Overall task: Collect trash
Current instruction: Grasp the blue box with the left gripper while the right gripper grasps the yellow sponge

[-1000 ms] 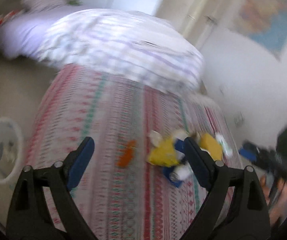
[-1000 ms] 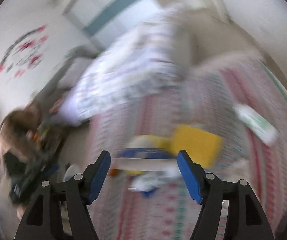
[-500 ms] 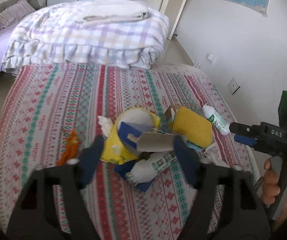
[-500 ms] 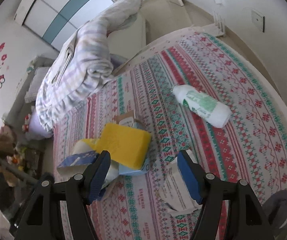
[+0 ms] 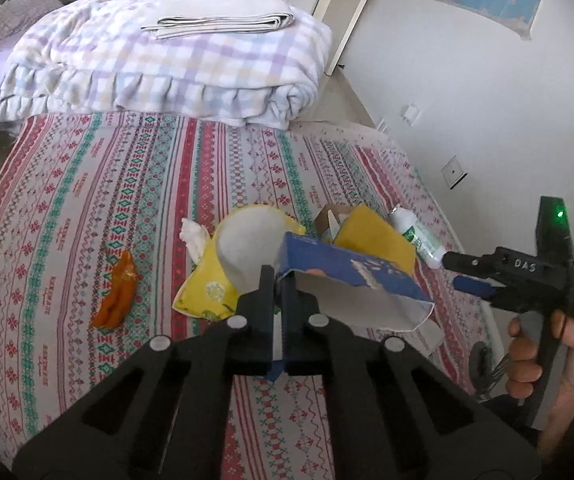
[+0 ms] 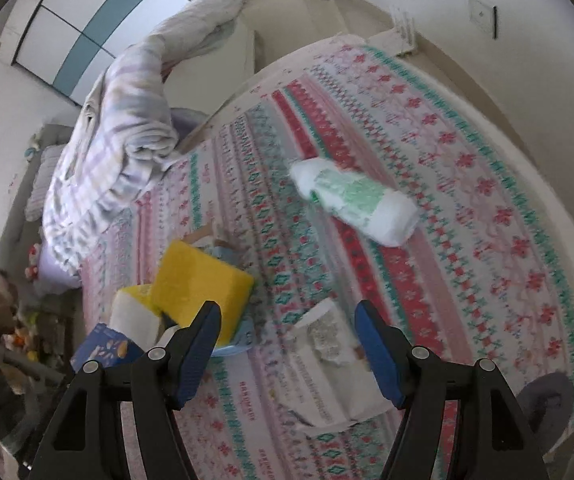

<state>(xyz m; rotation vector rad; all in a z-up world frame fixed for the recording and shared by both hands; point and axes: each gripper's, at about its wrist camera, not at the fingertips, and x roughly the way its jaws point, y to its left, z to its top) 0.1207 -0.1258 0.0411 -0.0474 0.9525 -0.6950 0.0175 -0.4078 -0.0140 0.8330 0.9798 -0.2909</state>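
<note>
Evidently bound for the bin, the blue carton (image 5: 351, 276) sits clenched by its flap in the left gripper (image 5: 279, 280); the right gripper (image 6: 287, 320), fingers spread, hovers over near crumpled paper (image 6: 323, 336).

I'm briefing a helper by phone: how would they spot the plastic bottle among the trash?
Start at the patterned mat spread on the floor beside the folded checked quilt. The bottle lies on its side, apart from the trash pile, toward the wall. It alone is white with a green label.
</note>
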